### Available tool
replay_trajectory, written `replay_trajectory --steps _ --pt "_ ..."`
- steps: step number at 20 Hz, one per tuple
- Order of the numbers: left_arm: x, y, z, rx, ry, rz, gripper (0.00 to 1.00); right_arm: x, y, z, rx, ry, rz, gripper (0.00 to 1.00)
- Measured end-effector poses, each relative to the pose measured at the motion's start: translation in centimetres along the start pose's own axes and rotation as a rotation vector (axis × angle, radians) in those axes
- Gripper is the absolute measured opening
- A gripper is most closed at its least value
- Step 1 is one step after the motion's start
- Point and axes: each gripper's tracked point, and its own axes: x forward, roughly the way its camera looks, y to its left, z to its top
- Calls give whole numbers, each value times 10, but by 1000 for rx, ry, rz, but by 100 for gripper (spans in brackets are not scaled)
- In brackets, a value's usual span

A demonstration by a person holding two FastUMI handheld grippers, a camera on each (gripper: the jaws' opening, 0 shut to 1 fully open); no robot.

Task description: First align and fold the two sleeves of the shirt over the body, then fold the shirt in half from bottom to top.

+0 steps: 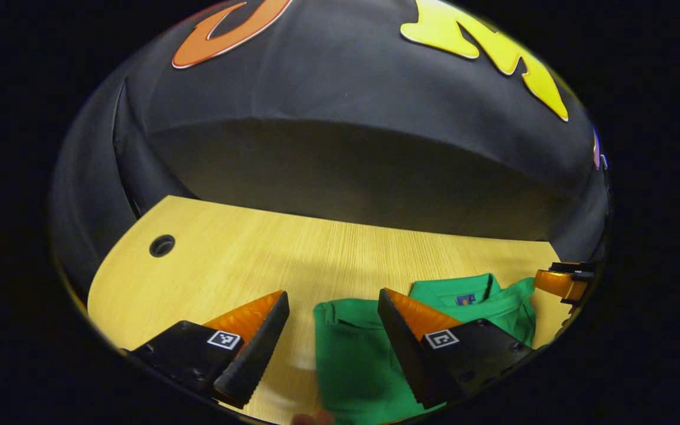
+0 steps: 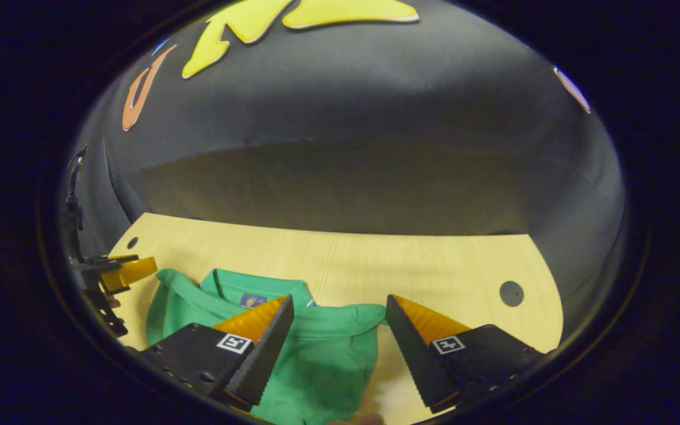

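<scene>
A green polo shirt [image 1: 352, 360] lies flat on the wooden table [image 1: 293, 254], collar toward the far wall. In the left gripper view my left gripper [image 1: 333, 313] stands open above the shirt's left shoulder, nothing between its fingers. The right gripper [image 1: 564, 283] shows at that view's right edge, beyond the collar [image 1: 464, 295]. In the right gripper view my right gripper [image 2: 339, 313] is open over the shirt's [image 2: 316, 354] right shoulder, with the collar [image 2: 251, 292] to its left. The left gripper [image 2: 121, 271] shows at that view's left edge.
The table [image 2: 375, 260] has a round cable hole [image 1: 162, 245] near its far left corner and another cable hole [image 2: 511, 293] near its far right. The black booth wall stands close behind the table's far edge. Bare wood lies between the shirt and that edge.
</scene>
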Motion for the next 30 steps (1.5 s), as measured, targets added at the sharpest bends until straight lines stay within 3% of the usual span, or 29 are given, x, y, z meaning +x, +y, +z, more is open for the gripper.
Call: replay_trajectory --steps 1,5,11,17,19,20,24,30 --pt "-9 -2 10 5 -21 3 100 -11 3 6 15 -24 -6 94" --pt "-64 -14 60 34 -137 4 97 -69 9 30 31 -108 -26 95" --pt "-191 -26 122 49 -309 -21 97 -207 18 65 -34 -281 -61 93" --pt "-317 -42 143 58 -466 -39 97 -333 26 90 -82 -448 -101 97" --pt "-344 -41 142 92 -507 -14 97 -367 32 89 -98 -488 -103 95" --pt "-355 -40 138 104 -517 10 97 -381 34 86 -94 -497 -102 95" --pt "-395 -46 118 82 -518 -8 97 -419 35 76 -59 -527 -109 95" --pt "-420 -52 109 87 -567 -1 97 -442 42 57 1 -553 -98 95"
